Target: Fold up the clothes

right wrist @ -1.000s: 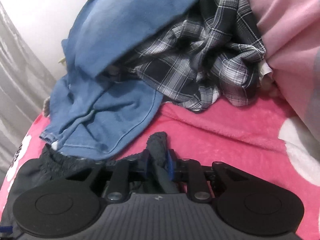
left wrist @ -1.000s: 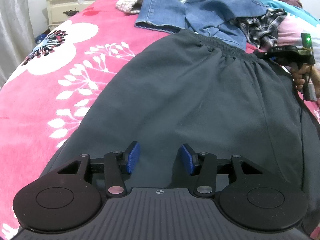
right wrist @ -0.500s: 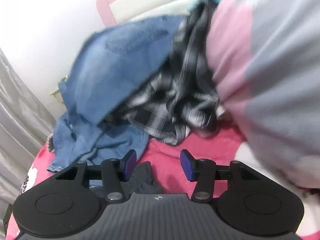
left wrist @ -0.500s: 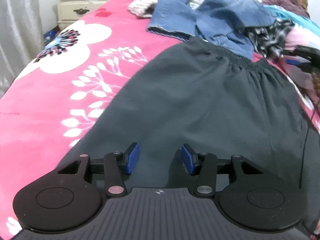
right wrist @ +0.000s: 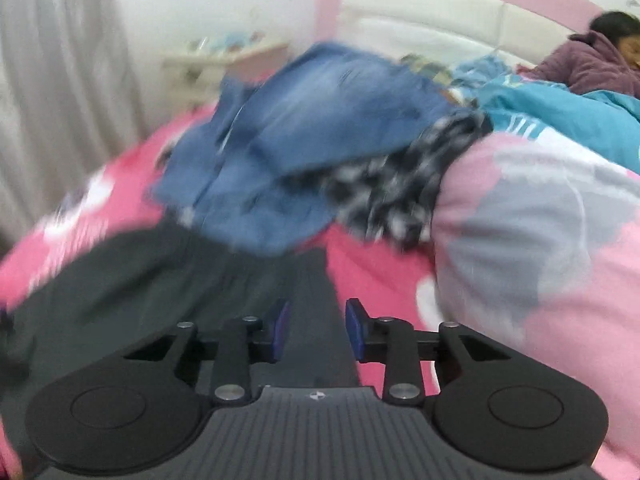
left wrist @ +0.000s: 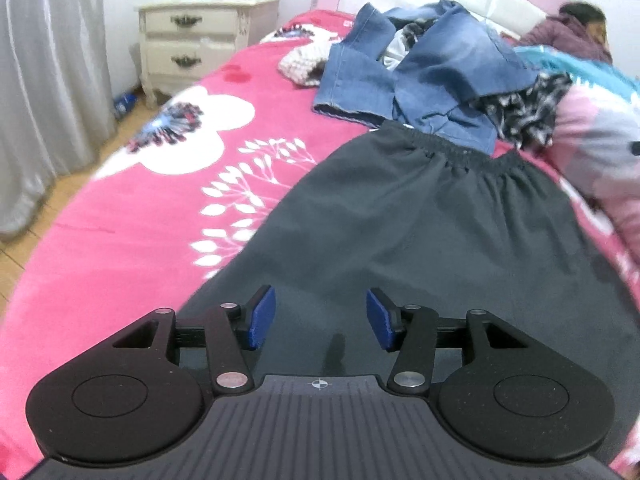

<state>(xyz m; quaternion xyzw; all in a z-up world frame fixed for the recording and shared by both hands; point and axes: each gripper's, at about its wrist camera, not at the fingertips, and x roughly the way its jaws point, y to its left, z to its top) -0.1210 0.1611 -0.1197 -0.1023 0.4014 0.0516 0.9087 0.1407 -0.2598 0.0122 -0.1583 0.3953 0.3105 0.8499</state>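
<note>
Dark grey shorts (left wrist: 420,232) lie flat on the pink floral bedspread (left wrist: 160,208), elastic waistband at the far end. My left gripper (left wrist: 320,316) hovers open above the near hem, nothing between its blue pads. In the blurred right wrist view the same shorts (right wrist: 160,280) spread to the left, and my right gripper (right wrist: 316,326) stands open over their right edge, holding nothing. Behind the waistband lies a heap of blue denim (left wrist: 432,68) and a black-and-white plaid garment (left wrist: 524,116).
A cream nightstand (left wrist: 192,40) and grey curtain (left wrist: 48,80) stand left of the bed. A pink and grey quilt (right wrist: 540,248) bulges on the right. A person in a purple jacket (right wrist: 600,60) lies near the headboard. A knitted cream item (left wrist: 300,64) sits beside the denim.
My right gripper let go of the waistband, opened and pulled back and up. The left gripper rose and drew back, staying open. The shorts lie flatter.
</note>
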